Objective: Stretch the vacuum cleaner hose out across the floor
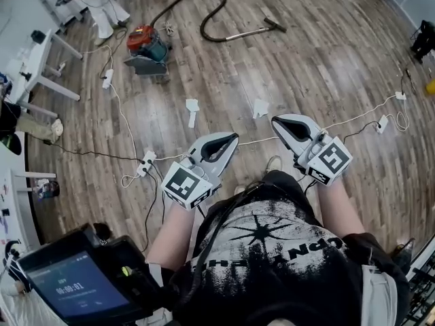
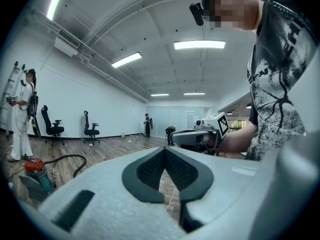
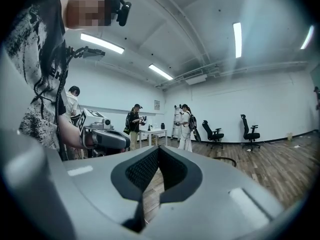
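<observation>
**Spotter:** So, where is the hose [image 1: 204, 27] lying?

**Operator:** It's curling in a loop just beyond the red canister vacuum [image 1: 146, 45], with its floor nozzle [image 1: 275, 24] lying off to the canister's right. I'm holding the left gripper [image 1: 231, 138] and right gripper [image 1: 276, 121] well short of the canister, both with jaws pressed together, pinching nothing.

**Spotter:** And the plan?

**Operator:** I'm thinking of gripping near the nozzle end and pulling away from the canister, while minding the white cables [image 1: 122, 124] trailing over the wood-plank floor [image 1: 326, 66] on my side of it.

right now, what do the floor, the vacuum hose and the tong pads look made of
Floor: wood-look planks, semi-gloss, grain and seams showing; wood or laminate. Vacuum hose: black, curved, likely flexible plastic. Pads of the left tongs: dark, dotted texture, probably rubber.
</observation>
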